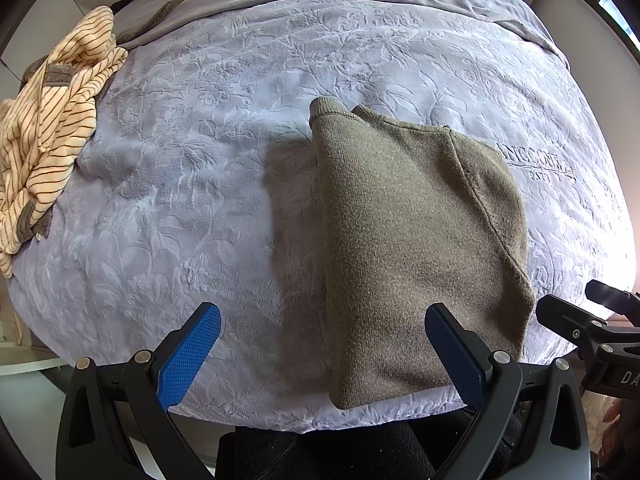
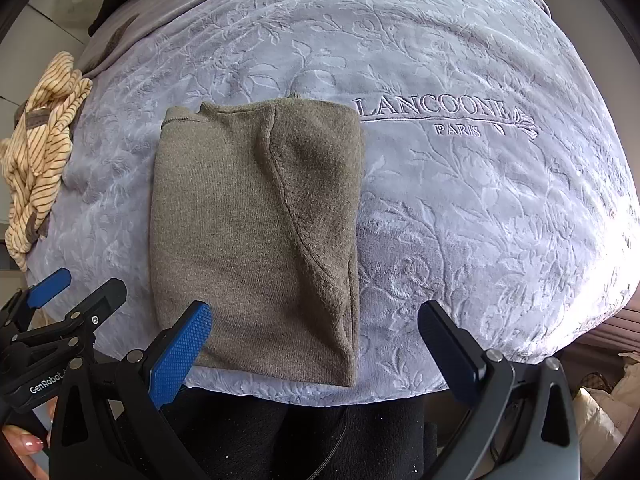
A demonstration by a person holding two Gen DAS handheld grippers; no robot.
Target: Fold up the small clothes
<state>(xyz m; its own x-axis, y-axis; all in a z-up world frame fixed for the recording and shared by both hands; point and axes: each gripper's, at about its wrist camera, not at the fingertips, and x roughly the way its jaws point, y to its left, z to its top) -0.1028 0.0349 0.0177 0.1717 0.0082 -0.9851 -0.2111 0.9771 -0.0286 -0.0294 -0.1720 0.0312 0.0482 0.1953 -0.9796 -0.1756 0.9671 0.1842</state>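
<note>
Two claws, both mine, both spread wide w/ nothing between the pads. The left gripper [image 1: 322, 354] sat at the near edge of the bed; the right gripper [image 2: 316, 350] sat just beside it, to its right.

The olive knit top [image 1: 404, 248] lay flat on the lavender embossed blanket [image 1: 208, 152], already folded into a tall narrow packet. Its long axis ran near-to-far, straight away from me. Near hem was close to the blanket's near edge, far end w/ the collar pointed up the bed.

In the left wrist view the packet sat right of centre, its near hem around my right finger, so it lay ahead and to the right of that claw. In the right wrist view the same olive knit top [image 2: 256, 224] sat left of centre, near hem by my left finger. So it was btwn the two claws, approx. equally near each.

My read: next fold prob. goes across the long axis, near hem up to the far end, one claw per near corner.

The striped cream garment [image 1: 48, 120] was heaped at far left, well apart, not yet folded.
</note>
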